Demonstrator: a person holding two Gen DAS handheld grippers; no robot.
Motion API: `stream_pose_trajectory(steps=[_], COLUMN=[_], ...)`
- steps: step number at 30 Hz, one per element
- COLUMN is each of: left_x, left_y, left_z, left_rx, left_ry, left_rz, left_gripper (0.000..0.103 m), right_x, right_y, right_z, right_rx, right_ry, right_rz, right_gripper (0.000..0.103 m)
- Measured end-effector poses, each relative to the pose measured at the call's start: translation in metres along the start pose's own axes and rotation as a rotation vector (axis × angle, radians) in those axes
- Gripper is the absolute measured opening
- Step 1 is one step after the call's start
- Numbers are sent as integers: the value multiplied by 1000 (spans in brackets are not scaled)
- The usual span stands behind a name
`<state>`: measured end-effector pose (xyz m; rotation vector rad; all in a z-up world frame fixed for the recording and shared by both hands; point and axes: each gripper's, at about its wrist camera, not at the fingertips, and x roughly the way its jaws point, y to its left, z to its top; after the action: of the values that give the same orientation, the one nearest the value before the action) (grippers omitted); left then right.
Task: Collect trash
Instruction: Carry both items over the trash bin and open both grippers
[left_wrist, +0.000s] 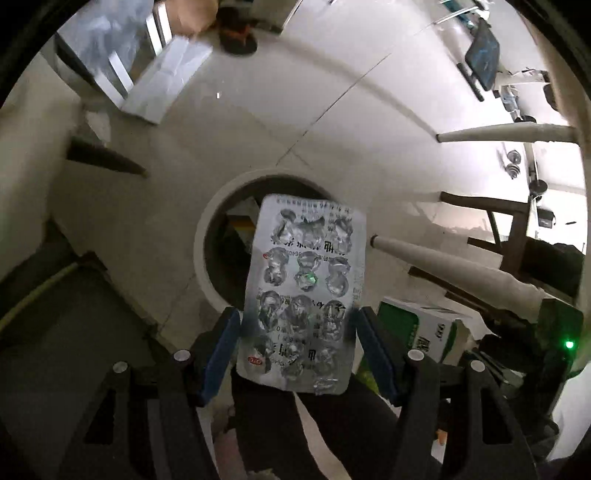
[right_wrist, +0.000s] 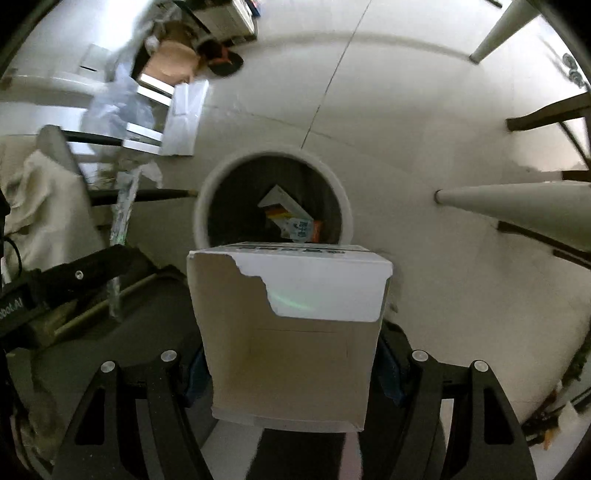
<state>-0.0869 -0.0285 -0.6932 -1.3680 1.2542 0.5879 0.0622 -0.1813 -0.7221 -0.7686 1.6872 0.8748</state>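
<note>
Your left gripper (left_wrist: 295, 332) is clamped on an emptied blister pack (left_wrist: 303, 291), the blue pads (left_wrist: 218, 354) pressing its two long edges near the lower end. The pack's long axis runs away from you along the fingers, its far end reaching over the near rim of the round white bin (left_wrist: 207, 240) on the pale floor. The torn foil pockets face the camera.

Your right gripper (right_wrist: 291, 369) is clamped on a white cardboard box (right_wrist: 291, 332), held by its side walls with its open, ripped end toward the camera. Its long axis also points away from you, and its far end sits just over the near rim of the same bin (right_wrist: 343, 206).

Only the right wrist view looks down into the bin, where a white carton (right_wrist: 288, 212) lies tilted among other packaging. That view also shows your left gripper (right_wrist: 74, 280) off to the left, with the pack seen edge-on as a thin strip. Only the left wrist view shows the box's green and white printed outside (left_wrist: 421, 332), at the near right.
</note>
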Motion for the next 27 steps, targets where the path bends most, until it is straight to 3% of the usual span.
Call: stream_pose_trajectory(steps=[4, 6, 10, 14, 17, 23, 27], left_x=[33, 37, 39, 32, 18, -22, -52], left_y=[25, 33, 44, 41, 32, 13, -1], left_z=[6, 4, -8, -23, -32, -52, -64], left_rx=[-30, -40, -42, -14, 14, 21, 0], left_ry=[-34, -79, -129, -126, -136, -162, -168], left_rz=[31, 93, 214, 297, 347, 383, 375], left_gripper=[75, 85, 86, 88, 98, 98, 98], right_x=[60, 82, 92, 85, 70, 29, -1], right_y=[-11, -15, -14, -5, -4, 4, 10], right_z=[19, 24, 25, 25, 19, 8, 1], right_rx=[-15, -39, -94, -110, -124, -152, -161], right_ry=[-1, -9, -47, -42, -48, -53, -46], right_rz=[61, 52, 10, -49, -120, -182, -177], right_gripper=[83, 103, 103, 103, 103, 103, 103])
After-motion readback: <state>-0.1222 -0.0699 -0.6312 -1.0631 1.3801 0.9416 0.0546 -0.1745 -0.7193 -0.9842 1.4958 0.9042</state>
